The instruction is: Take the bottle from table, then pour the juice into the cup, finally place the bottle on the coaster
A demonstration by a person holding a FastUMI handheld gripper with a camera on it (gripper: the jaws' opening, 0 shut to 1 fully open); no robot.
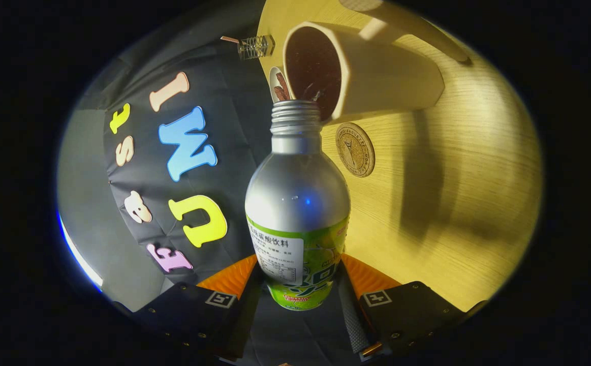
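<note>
My gripper (298, 284) is shut on the silver bottle (298, 203) with a green label, one finger pressing on each side of its lower body. The view is rolled sideways, so the bottle is tipped over. Its open threaded mouth (295, 109) reaches the rim of the cream cup (376, 76), whose dark inside (313, 66) faces me. The round cork coaster (355, 149) lies on the wooden table (453, 203) right beside the cup, just past the bottle's shoulder.
A small round dish (279, 85) with something brown on it sits beyond the cup near the table's far edge. A little wire spring-like item (254, 47) sticks out at that edge. A pale rod (402, 25) crosses the table behind the cup.
</note>
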